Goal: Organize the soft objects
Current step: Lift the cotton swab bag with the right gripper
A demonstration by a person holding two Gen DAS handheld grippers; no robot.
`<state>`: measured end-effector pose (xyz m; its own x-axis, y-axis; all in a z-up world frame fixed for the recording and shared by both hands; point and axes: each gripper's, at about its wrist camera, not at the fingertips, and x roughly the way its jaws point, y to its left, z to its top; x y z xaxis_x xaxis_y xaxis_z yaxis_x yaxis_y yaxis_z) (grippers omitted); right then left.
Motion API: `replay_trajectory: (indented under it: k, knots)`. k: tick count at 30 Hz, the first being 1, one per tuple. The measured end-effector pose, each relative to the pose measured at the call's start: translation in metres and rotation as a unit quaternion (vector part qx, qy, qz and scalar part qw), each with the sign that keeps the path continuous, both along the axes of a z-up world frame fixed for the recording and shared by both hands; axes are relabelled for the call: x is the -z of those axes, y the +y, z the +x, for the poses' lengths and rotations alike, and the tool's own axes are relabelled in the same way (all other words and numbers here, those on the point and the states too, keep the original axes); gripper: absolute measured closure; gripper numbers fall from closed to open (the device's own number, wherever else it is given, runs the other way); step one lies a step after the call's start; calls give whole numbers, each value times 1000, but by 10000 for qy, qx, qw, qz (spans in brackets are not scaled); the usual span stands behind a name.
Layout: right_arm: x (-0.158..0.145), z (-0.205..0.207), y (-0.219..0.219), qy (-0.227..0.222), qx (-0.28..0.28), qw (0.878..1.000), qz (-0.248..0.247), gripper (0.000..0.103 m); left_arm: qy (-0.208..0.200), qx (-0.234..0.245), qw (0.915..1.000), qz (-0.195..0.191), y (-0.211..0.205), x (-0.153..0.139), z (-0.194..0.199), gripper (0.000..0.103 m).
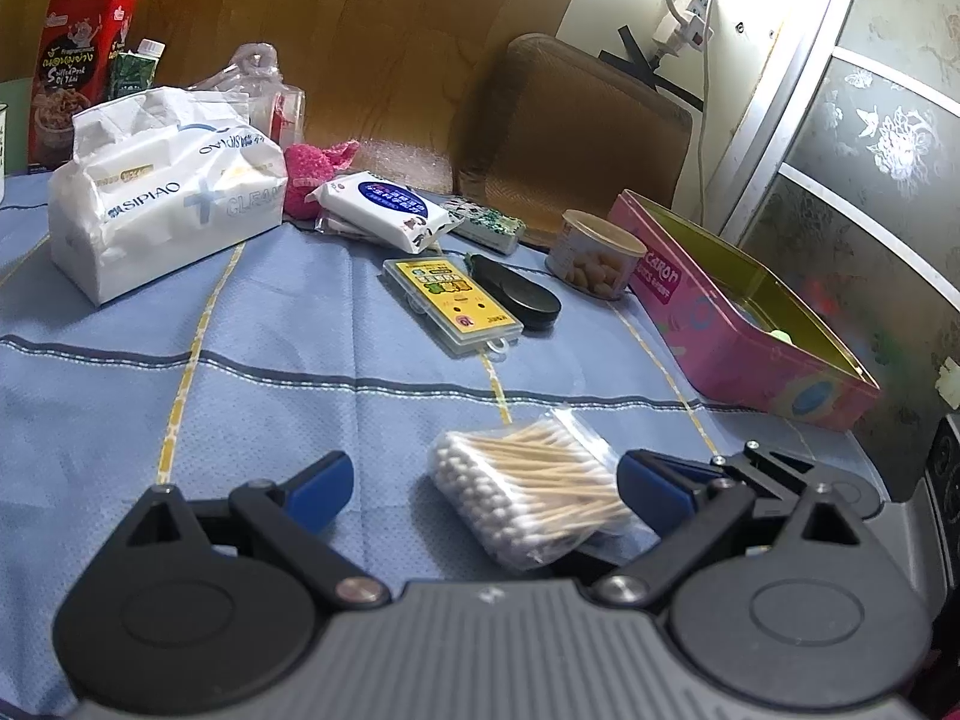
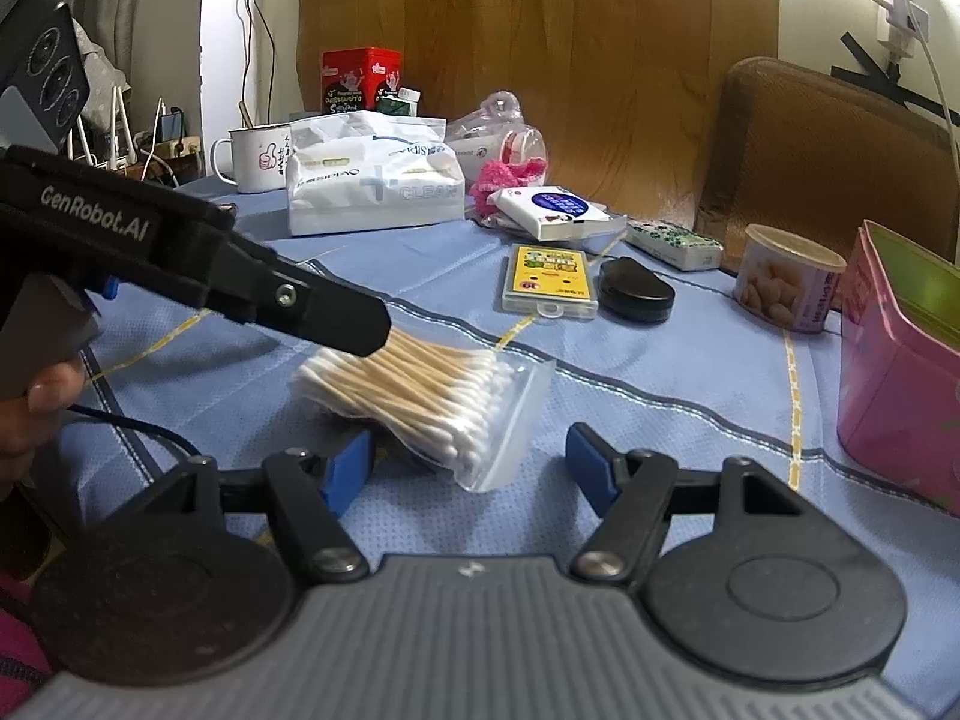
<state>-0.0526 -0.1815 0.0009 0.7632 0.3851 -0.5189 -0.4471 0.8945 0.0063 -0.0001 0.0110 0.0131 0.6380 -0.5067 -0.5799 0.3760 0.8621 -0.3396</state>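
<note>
A clear bag of cotton swabs point(image 1: 528, 495) lies on the blue tablecloth point(image 1: 270, 372), between my left gripper's point(image 1: 483, 483) open jaws, nearer the right finger. In the right wrist view the bag point(image 2: 420, 402) lies just ahead of my open, empty right gripper point(image 2: 471, 468), with the left gripper's finger point(image 2: 324, 312) over its far end. A white tissue pack point(image 1: 162, 204), a pink fluffy item point(image 1: 312, 171) and a wet-wipes pack point(image 1: 384, 210) lie farther back. An open pink tin point(image 1: 744, 312) stands at the right.
A yellow card case point(image 1: 450, 300), a black oval case point(image 1: 522, 294), a small snack can point(image 1: 600, 252) and a green-patterned pack point(image 1: 486, 225) lie mid-table. A red tin point(image 1: 78, 66), a mug point(image 2: 258, 156) and a plastic bag point(image 2: 498, 132) stand at the back. A brown chair point(image 1: 576, 132) is behind.
</note>
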Motion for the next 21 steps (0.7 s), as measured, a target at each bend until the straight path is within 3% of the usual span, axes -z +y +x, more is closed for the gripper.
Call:
replay_trajectory:
  k: [21]
  knots:
    - [1, -2, 5, 51, -188, 9998, 33, 32, 183, 91, 9997, -153, 2, 3, -1, 10]
